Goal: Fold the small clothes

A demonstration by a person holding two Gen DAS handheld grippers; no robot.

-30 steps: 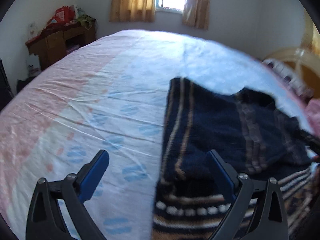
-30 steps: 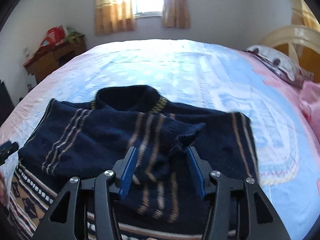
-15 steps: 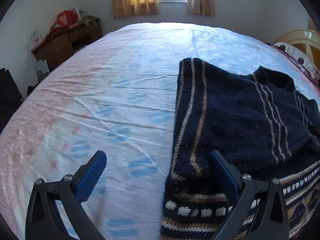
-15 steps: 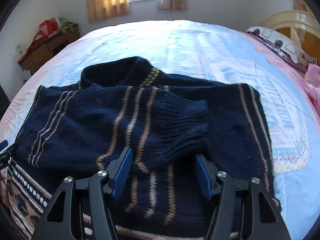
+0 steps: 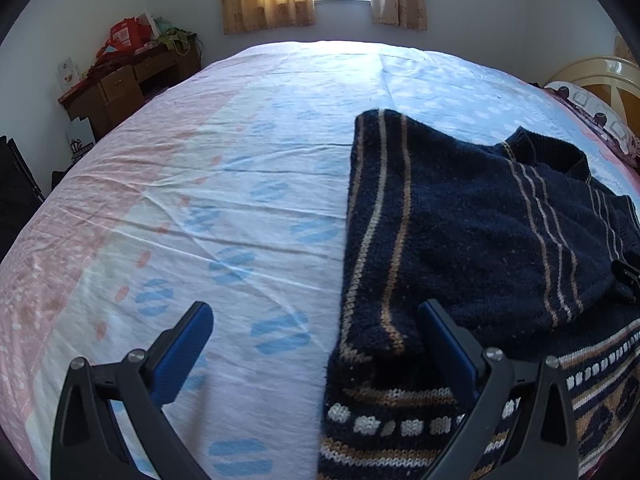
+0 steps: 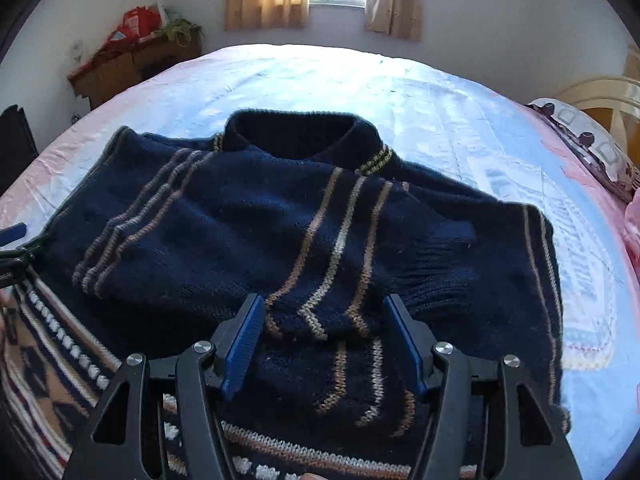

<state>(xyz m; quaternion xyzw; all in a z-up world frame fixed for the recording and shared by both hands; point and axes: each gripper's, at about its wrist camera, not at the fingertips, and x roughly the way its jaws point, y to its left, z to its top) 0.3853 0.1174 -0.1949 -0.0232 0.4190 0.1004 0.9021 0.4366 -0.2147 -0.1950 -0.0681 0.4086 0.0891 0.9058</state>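
Note:
A navy knitted sweater (image 5: pixel 460 232) with tan stripes and a patterned hem lies flat on the bed, collar away from me. Both sleeves are folded across its chest (image 6: pixel 260 220). My left gripper (image 5: pixel 314 312) is wide open low over the sweater's left edge: one finger is above the sheet, the other above the knit, and neither grips anything. My right gripper (image 6: pixel 324 304) is open just above the folded right sleeve (image 6: pixel 420 256), whose striped part lies between its fingers, unpinched. The left gripper's blue pad (image 6: pixel 12 236) shows at the left edge of the right wrist view.
The bed sheet (image 5: pixel 200 200), pale with pink and blue print, spreads far to the left and beyond the sweater. A wooden desk (image 5: pixel 120 88) with clutter stands by the back-left wall. A patterned pillow (image 5: pixel 592 120) and a cream headboard (image 5: pixel 600 76) are at the right.
My right gripper has widened, let the sleeve go and sunk closer to the sweater; the sleeve now lies flat across the chest. The left gripper has stayed open near the sweater's left edge.

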